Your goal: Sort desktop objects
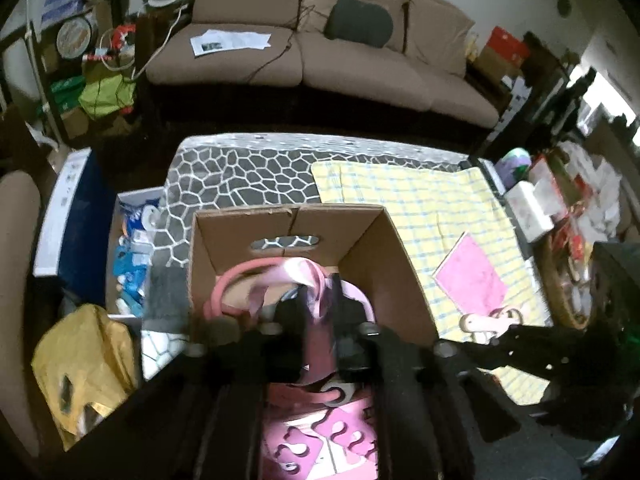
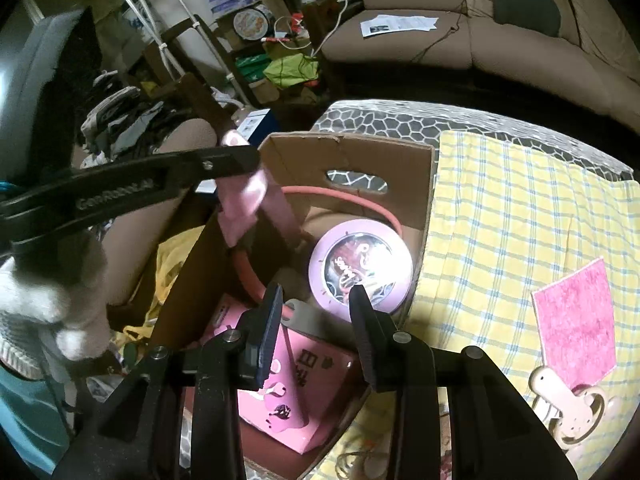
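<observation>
Inside the brown cardboard box, the pale pink satin ribbon is motion-blurred, so whether the left tool presses it cannot be told. The tool's body hides most of the pink printed carton. Beside the box, the beige wooden clip is partly cut off by the picture's rim.

Dim indoor light, colours muddy — heavy fisheye bending and black vignette at every edge. Glare whitens the round pink tin; the pink ribbon is motion-blurred.
</observation>
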